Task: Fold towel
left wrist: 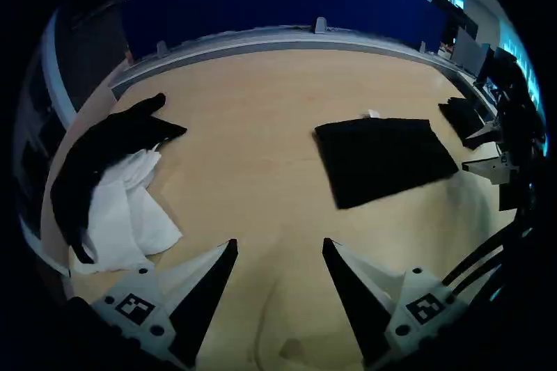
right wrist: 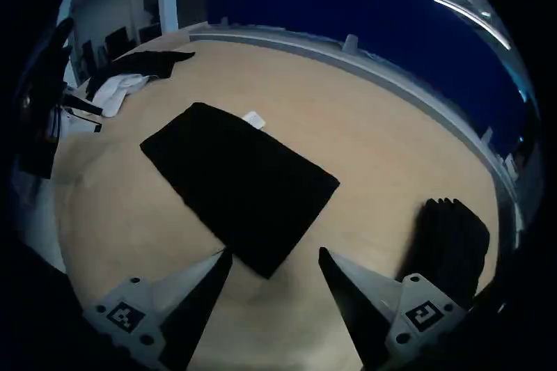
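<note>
left gripper (left wrist: 278,242): jaws wide apart, nothing between them
left fingers (left wrist: 209,280): dark inner faces, white outer shells, a square marker tag (left wrist: 134,307) at each base; tips aim forward above the desk (left wrist: 264,127), toward its far edge
right gripper (right wrist: 275,251): jaws wide apart, nothing pinched
right fingers (right wrist: 348,294): same build, tag on each base; tips aim across the desk, level with each other
left gripper view, right edge: right gripper (left wrist: 464,154) seen side-on, white fingers spread, pointing inward over the desk
right gripper view, left edge: left gripper (right wrist: 101,120) side-on, fingers spread; holder too dark to make out
</note>
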The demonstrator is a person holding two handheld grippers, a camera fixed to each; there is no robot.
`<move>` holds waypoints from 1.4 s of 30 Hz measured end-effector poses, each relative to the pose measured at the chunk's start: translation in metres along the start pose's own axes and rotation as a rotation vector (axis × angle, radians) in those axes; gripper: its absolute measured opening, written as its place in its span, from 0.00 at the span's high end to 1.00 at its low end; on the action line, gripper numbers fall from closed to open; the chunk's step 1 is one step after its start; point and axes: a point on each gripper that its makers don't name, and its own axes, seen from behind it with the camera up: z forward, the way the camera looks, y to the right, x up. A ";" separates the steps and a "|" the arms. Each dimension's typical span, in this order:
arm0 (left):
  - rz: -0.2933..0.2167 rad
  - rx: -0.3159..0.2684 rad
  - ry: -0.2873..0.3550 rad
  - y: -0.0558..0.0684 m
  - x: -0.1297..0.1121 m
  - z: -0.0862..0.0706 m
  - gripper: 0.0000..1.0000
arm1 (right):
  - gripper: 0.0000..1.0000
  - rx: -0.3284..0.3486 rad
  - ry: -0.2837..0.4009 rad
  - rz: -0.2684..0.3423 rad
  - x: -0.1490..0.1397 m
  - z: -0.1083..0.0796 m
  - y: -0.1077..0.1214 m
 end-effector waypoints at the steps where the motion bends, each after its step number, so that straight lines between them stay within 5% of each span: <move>1: -0.003 0.002 0.000 -0.001 -0.001 -0.001 0.09 | 0.04 0.004 -0.003 -0.003 0.000 0.001 -0.001; 7: -0.003 0.007 -0.004 -0.001 -0.012 -0.010 0.09 | 0.09 0.021 -0.032 -0.024 -0.007 0.008 -0.003; 23: -0.032 0.010 -0.043 0.005 -0.040 -0.024 0.09 | 0.53 0.070 -0.099 -0.010 -0.033 0.024 -0.010; 34: -0.043 0.009 -0.053 0.009 -0.046 -0.025 0.09 | 0.81 0.060 -0.092 -0.020 -0.032 0.026 -0.007; 42: -0.046 0.009 -0.057 0.010 -0.050 -0.023 0.10 | 0.92 0.060 -0.086 -0.004 -0.031 0.028 -0.007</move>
